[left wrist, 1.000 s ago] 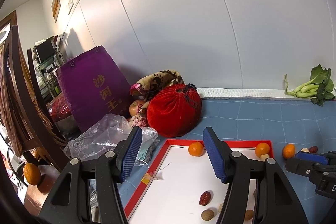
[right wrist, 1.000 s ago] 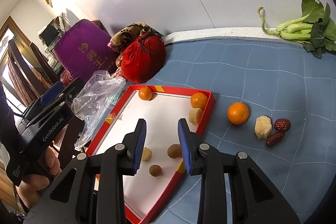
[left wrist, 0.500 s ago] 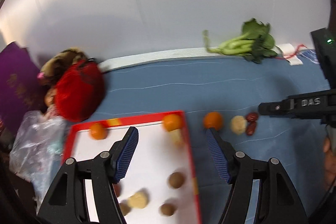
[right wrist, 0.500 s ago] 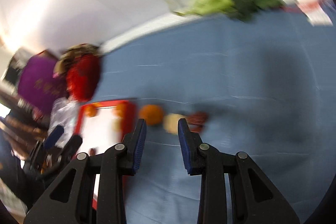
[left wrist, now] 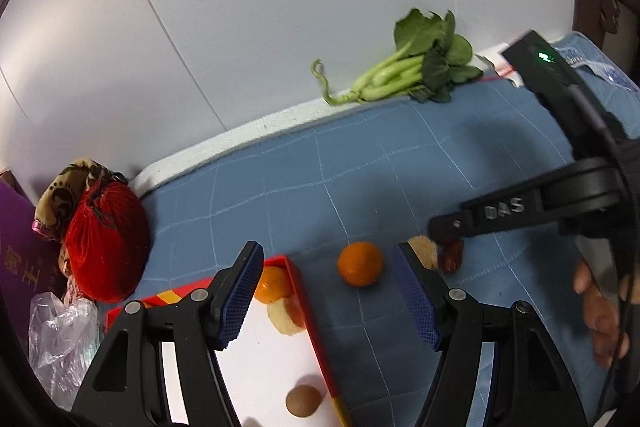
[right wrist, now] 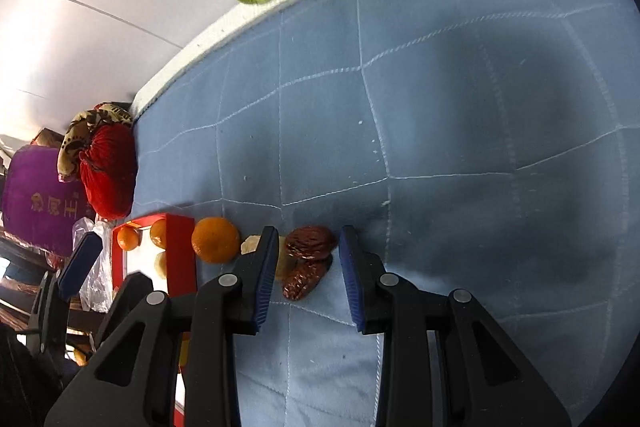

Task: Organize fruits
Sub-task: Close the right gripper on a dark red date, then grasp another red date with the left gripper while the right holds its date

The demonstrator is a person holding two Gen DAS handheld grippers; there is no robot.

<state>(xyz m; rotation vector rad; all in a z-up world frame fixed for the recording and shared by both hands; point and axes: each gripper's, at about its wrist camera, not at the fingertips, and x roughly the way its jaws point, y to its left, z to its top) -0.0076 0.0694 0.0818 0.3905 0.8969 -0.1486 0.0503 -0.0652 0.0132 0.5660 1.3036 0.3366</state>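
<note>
A loose orange [left wrist: 359, 263] lies on the blue quilted cloth just right of the red-rimmed white tray [left wrist: 316, 339]. My left gripper [left wrist: 331, 295] is open, its fingers straddling the tray's corner and the orange. The tray holds an orange [left wrist: 272, 284], a pale chunk [left wrist: 285, 319] and a brown round fruit [left wrist: 303, 401]. My right gripper [right wrist: 307, 271] is open around two red dates [right wrist: 310, 245], with the orange [right wrist: 215, 239] and a pale chunk [right wrist: 251, 243] to its left. The right gripper also shows in the left wrist view [left wrist: 448, 227], over the dates.
Green bok choy [left wrist: 404, 71] lies at the wall. A red velvet pouch [left wrist: 105, 239], a purple bag [right wrist: 38, 201] and a clear plastic bag [left wrist: 60, 339] crowd the left side. The blue cloth [right wrist: 460, 147] spreads right.
Both grippers swung right, from the tray and pouch toward the loose fruits. The right gripper came down close over the dates.
</note>
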